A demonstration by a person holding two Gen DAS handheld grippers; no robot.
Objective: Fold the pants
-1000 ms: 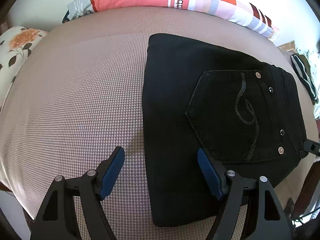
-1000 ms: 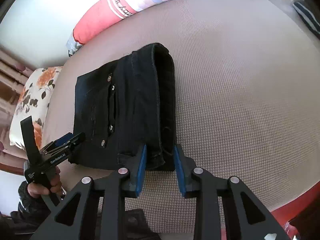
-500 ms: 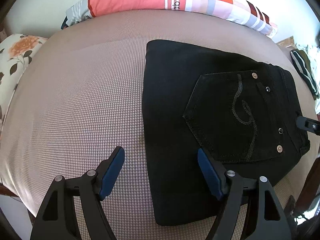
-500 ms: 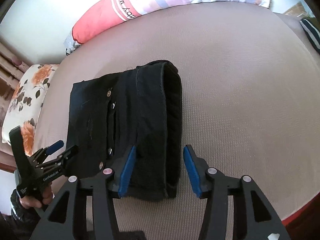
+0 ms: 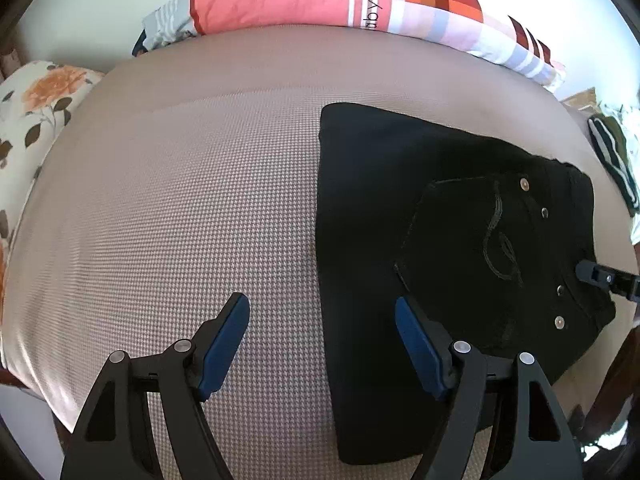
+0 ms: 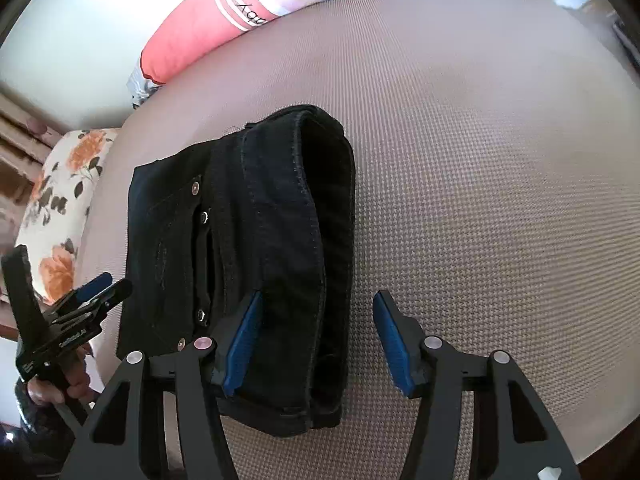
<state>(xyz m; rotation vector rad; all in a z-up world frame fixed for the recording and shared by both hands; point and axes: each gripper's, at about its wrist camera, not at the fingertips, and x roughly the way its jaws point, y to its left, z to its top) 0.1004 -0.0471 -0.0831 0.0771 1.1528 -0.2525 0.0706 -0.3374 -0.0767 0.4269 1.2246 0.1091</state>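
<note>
The black pants (image 5: 440, 232) lie folded into a compact rectangle on the beige bed, back pocket with rivets facing up. In the right wrist view the pants (image 6: 256, 248) show their waistband edge toward me. My left gripper (image 5: 322, 338) is open and empty, its jaws straddling the near left edge of the pants. My right gripper (image 6: 318, 336) is open and empty, its jaws wide on either side of the waistband end, above it. The left gripper also shows in the right wrist view (image 6: 94, 294), and the right gripper's tip in the left wrist view (image 5: 600, 276).
A long pink, white and checked bolster pillow (image 5: 328, 0) lies along the far edge of the bed. A floral pillow (image 5: 36, 116) sits at the left. A dark striped garment (image 5: 612, 156) lies at the far right. Bare beige bedding (image 6: 500, 168) spreads right of the pants.
My right gripper has let go of the waistband end and opened wide, drawing back slightly. The left gripper stays open and has shifted a little left.
</note>
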